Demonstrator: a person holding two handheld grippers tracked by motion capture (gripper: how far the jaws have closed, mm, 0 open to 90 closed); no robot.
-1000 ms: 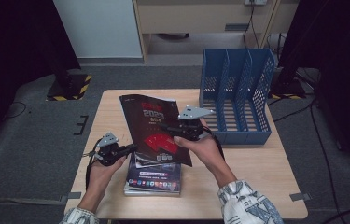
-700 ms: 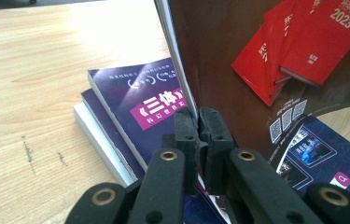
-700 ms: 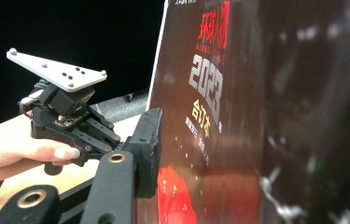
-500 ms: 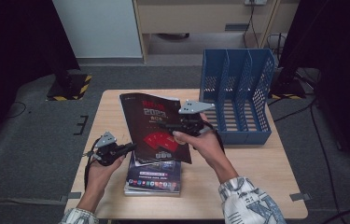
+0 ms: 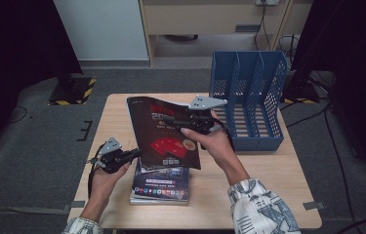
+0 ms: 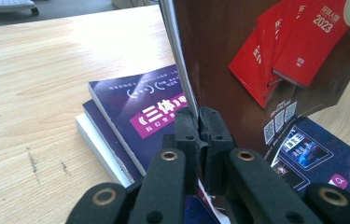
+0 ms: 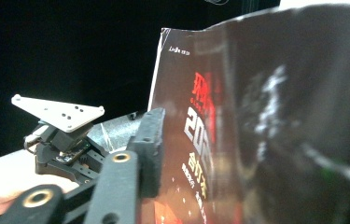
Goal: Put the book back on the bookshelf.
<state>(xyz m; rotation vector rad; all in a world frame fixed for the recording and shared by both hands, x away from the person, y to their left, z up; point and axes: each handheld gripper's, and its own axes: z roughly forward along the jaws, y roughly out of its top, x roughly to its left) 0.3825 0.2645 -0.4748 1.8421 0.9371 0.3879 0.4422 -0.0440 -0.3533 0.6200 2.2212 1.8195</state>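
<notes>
While both grippers clamp the dark magazine [image 5: 166,134], right gripper [image 5: 190,121] on its far edge, left gripper [image 5: 136,154] on its near corner, it tilts above the book stack [image 5: 163,183]; blue file rack [image 5: 249,97] stands just right of it.

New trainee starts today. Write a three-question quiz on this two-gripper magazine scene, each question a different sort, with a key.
1. True or false: the right gripper is shut on the dark magazine.
2. Multiple choice: the blue file rack stands A) on the floor B) on the table, at the person's right C) on the book stack.
3. Fill in: the left gripper pinches the magazine's ____ edge.

Key: 1 true; 2 B; 3 lower.
</notes>
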